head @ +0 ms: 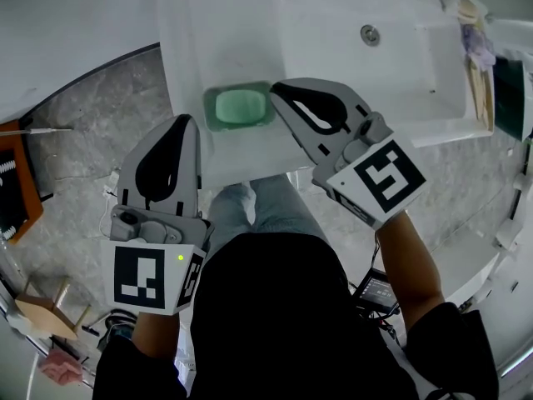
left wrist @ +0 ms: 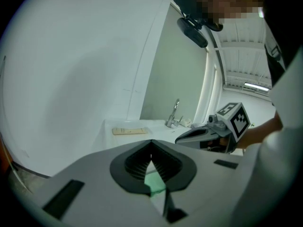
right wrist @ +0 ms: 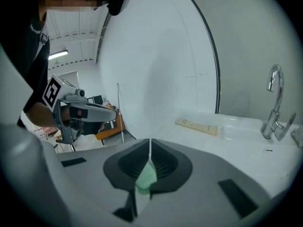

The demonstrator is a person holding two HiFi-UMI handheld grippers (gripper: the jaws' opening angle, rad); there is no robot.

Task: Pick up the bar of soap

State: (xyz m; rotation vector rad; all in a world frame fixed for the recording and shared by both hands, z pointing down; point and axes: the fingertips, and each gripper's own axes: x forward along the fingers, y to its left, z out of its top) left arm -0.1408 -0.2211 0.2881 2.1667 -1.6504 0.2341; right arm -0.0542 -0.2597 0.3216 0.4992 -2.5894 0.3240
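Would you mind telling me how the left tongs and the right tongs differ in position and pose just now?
The right tongs end close beside the right rim of the soap dish; the left tongs sit lower left of the dish, by the edge of the counter. In the head view the right tongs slant toward the upper left, while the left tongs point nearly straight up. Both are shut, holding nothing, with the green soap ahead.
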